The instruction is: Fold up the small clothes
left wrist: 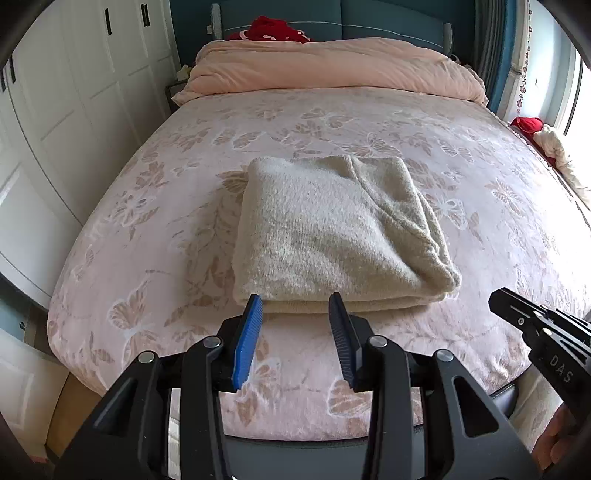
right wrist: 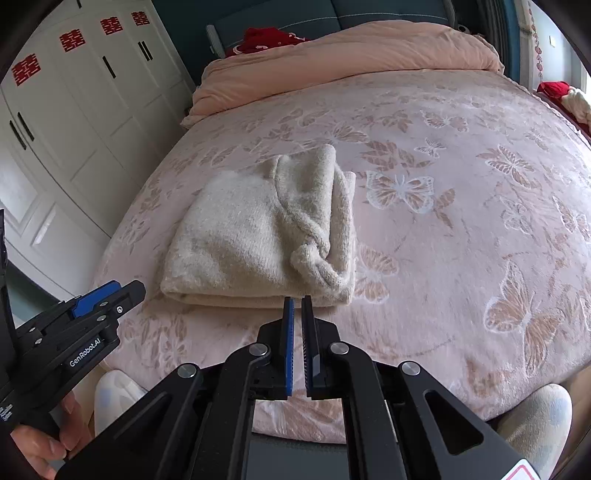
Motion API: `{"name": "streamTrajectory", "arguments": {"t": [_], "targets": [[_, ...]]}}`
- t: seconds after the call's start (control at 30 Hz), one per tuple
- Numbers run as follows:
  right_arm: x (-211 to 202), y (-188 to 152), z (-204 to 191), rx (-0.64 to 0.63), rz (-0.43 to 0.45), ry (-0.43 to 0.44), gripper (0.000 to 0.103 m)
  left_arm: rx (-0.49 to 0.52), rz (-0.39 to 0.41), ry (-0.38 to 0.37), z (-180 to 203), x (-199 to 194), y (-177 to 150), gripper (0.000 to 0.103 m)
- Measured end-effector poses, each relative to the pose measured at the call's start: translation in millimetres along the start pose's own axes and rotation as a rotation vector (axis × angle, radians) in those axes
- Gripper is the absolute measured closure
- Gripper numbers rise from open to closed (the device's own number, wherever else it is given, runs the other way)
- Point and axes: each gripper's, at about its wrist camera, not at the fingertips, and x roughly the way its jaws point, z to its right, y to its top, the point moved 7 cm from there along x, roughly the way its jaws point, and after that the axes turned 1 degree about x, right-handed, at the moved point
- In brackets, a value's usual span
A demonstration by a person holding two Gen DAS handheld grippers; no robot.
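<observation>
A cream knitted garment (left wrist: 332, 229) lies folded into a thick rectangle on the pink butterfly-print bedspread (left wrist: 147, 221). My left gripper (left wrist: 297, 301) hovers just in front of the garment's near edge, open, with nothing between its blue and black fingers. In the right wrist view the same garment (right wrist: 258, 236) shows a rolled sleeve along its right side. My right gripper (right wrist: 298, 302) sits at the garment's near right corner, its jaws shut with only a thin slit and no cloth in it. The left gripper (right wrist: 122, 295) also shows at the lower left, held by a hand (right wrist: 40, 443).
A peach duvet (left wrist: 332, 70) is bunched at the head of the bed with red cloth (left wrist: 273, 31) behind it. White wardrobe doors (left wrist: 74, 92) stand along the left. Red and cream fabric (left wrist: 543, 136) lies at the right edge. Socked feet (right wrist: 539, 417) show below the bed's near edge.
</observation>
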Motion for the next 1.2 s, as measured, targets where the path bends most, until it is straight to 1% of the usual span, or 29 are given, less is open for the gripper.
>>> {"name": "streamTrajectory", "arguments": {"t": [0.27,0.3,0.33,0.37,0.4,0.43,0.53,0.73,0.8,0.87,1.1,1.13,1.17,1.2], "targets": [[-2.6,-14.7,6.1,0.011,0.013,-0.036,0.094,-0.003,0.000,0.026,-4.5,-0.1,-15.3,0.067],[-2.2,-17.5,7.9,0.012,0.012,-0.045,0.092,-0.006,-0.002,0.022,-5.2,0.2,-17.4,0.066],[-1.5,-21.4,9.3,0.016,0.009,-0.051,0.090,-0.012,-0.004,0.018,-5.4,0.7,-19.6,0.063],[-1.2,-24.0,10.7,0.020,0.008,-0.054,0.086,-0.017,-0.006,0.014,-5.7,1.2,-22.4,0.055],[-1.5,-26.2,12.0,0.024,0.010,-0.059,0.082,-0.020,-0.003,0.016,-6.2,1.4,-24.6,0.051],[-1.7,-28.6,13.0,0.023,0.013,-0.063,0.081,-0.020,0.004,0.022,-6.3,1.0,-26.7,0.043],[-1.0,-36.6,14.4,0.014,0.015,-0.076,0.081,-0.002,0.031,0.056,-6.9,-0.7,-31.2,0.035],[4.7,-50.6,16.6,0.012,0.002,-0.084,0.081,0.007,0.027,0.069,-6.2,2.0,-40.9,0.034],[5.9,-54.3,17.1,0.017,0.001,-0.088,0.077,0.005,0.018,0.080,-6.4,4.6,-44.9,0.030],[7.3,-57.7,18.0,0.019,-0.004,-0.089,0.075,0.000,0.008,0.077,-6.1,6.9,-49.1,0.030],[10.4,-59.9,17.4,0.011,-0.008,-0.093,0.075,0.000,-0.002,0.080,-4.8,11.8,-58.2,0.030],[11.6,-58.7,16.8,0.009,-0.011,-0.087,0.075,-0.004,-0.006,0.076,-5.4,13.0,-58.7,0.029],[14.0,-54.3,16.4,0.010,-0.014,-0.069,0.074,-0.012,-0.007,0.063,-5.7,13.6,-58.3,0.026],[18.0,-47.5,16.3,0.015,-0.020,-0.048,0.068,-0.025,-0.007,0.043,-7.4,14.0,-56.6,0.024]]}}
